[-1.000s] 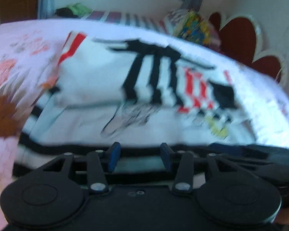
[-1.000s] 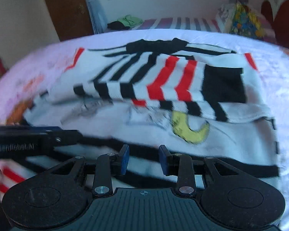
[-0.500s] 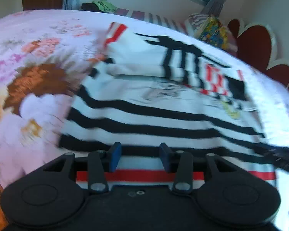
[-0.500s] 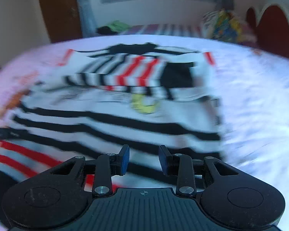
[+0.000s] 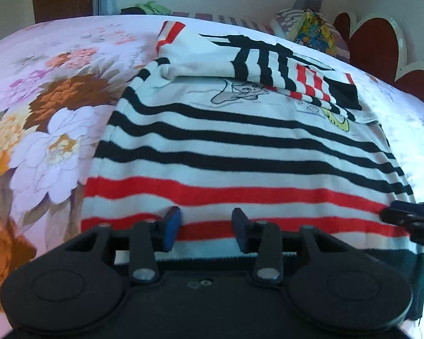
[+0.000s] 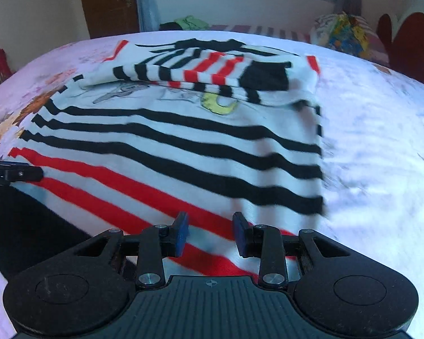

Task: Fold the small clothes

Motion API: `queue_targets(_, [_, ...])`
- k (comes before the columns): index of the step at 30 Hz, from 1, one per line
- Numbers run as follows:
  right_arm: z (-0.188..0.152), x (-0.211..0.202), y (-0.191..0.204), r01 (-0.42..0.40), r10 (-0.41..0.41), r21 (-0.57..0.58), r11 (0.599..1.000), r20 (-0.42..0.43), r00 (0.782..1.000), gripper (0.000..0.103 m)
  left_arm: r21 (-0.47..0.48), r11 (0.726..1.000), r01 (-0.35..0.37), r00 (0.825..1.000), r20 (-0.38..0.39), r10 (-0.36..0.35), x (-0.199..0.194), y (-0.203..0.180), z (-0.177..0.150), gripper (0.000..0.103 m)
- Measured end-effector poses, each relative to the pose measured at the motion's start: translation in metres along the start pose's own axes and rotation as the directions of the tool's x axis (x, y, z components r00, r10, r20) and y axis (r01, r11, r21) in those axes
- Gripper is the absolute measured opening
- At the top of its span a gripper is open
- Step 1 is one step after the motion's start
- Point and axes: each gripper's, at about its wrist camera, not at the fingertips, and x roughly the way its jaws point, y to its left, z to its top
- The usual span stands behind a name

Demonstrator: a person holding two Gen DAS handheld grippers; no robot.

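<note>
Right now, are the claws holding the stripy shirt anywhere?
No. The left claw and right claw both hang open above the striped shirt, near its bottom red stripes. Nothing is pinched between the pads.

- The striped top (image 5: 240, 152) is soft matt knit cloth with a faintly fuzzy face; its folded sleeves (image 6: 212, 70) are the same cloth.
- The bedsheet (image 5: 42, 107) is thin, smooth printed fabric with a slight sheen, lightly creased on the right (image 6: 381, 141).
- The left tongs (image 5: 205, 227) are matt black plastic with shiny metal pivot screws and dull blue rubbery pads.
- The right tongs (image 6: 210, 233) look the same, with a ribbed matt plastic housing.
- The door (image 6: 110, 2) is brown wood with a soft polish.
</note>
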Motion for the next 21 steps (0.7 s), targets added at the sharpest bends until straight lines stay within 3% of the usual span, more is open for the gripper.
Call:
queue_targets(3, [0.002,-0.010,0.009,0.006,-0.006,0.014,1.000,0.001,1.000,0.034,-0.027,0.999,-0.017,1.000,-0.015,0.016,-0.007,-0.006,0.001,0.045])
queue_targets(5, [0.004,-0.019,0.018,-0.048,0.046,0.053,0.997,0.024,0.999,0.034,-0.051,0.999,0.004,1.000,-0.013,-0.004,-0.014,-0.009,0.001,0.048])
queue_targets(10, [-0.005,-0.030,0.059,-0.097,0.095,0.060,0.993,0.040,0.995,0.034,-0.007,0.999,0.033,0.999,-0.007,-0.033,-0.025,-0.020,-0.009,0.061])
queue_targets(13, [-0.019,-0.024,0.081,-0.063,0.062,0.032,0.998,0.013,0.998,0.034,0.030,0.999,0.035,0.998,-0.045,-0.034,-0.018,-0.018,-0.020,0.062])
queue_targets(17, [-0.041,-0.024,0.089,0.041,-0.040,-0.022,0.999,0.009,0.999,0.034,0.145,0.989,0.033,0.999,-0.024,-0.030,-0.020,-0.014,-0.031,0.062])
queue_targets(21, [-0.048,-0.034,0.079,0.119,-0.119,0.029,0.992,-0.009,0.993,0.034,0.152,0.986,0.061,0.998,-0.035,-0.056,-0.023,-0.008,-0.030,0.062])
